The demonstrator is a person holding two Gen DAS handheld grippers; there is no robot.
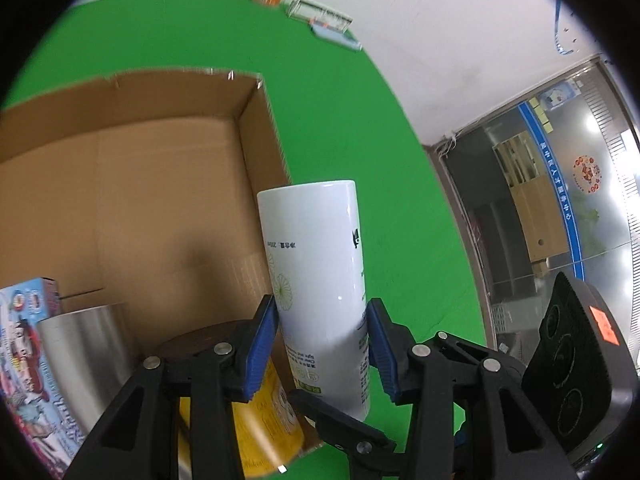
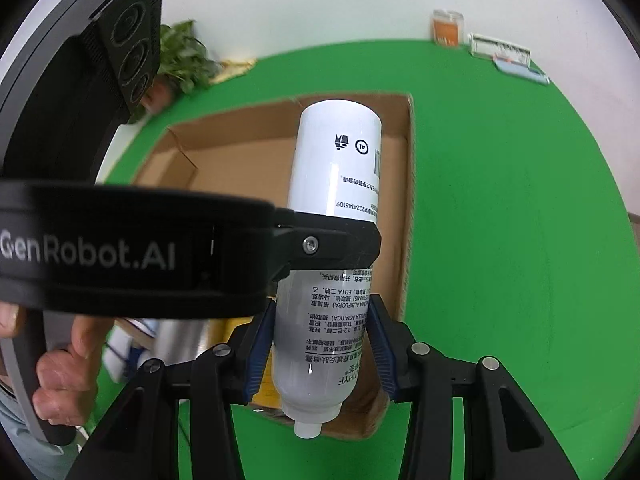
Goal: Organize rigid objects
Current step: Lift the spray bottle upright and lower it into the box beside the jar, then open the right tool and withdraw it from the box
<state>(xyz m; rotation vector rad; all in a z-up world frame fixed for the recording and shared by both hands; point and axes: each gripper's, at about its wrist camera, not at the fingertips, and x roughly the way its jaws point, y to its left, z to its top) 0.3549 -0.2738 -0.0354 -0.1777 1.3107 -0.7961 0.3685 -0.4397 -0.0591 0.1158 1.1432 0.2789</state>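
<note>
While both claws point steeply down over the green tabletop (image 1: 360,128), the biggest thing in play is the open cardboard box (image 1: 120,184), filling the left wrist view from about 9 to 12 o'clock. Next down in size, inside the box toward 7 o'clock: one shiny metal cylinder (image 1: 86,344), one printed cartoon carton (image 1: 24,340) at the far left edge, and one yellow can (image 1: 260,420) with a dark round lid-looking thing above it, half hidden behind the claw.

Then the task's thing: one white spray bottle (image 1: 316,280). Both claws are on it. The left claw (image 1: 322,348) is clamped on its body with the blue pads pressing both sides, and the right claw (image 2: 320,352) is clenched lower down, nearer the nozzle end. Its long axis runs straight out from each claw toward 12 o'clock, nozzle end closest to the cameras, flat base farthest. In the right wrist view the base hangs over the box's right-hand part, so I'd say the coming move turns on lowering it along that axis without clipping the wall at 3 o'clock. Neither hand is really nearer; they share it.

Smallest stuff: a few clear holders at the tabletop's far edge; I can't tell exactly how many.
</note>
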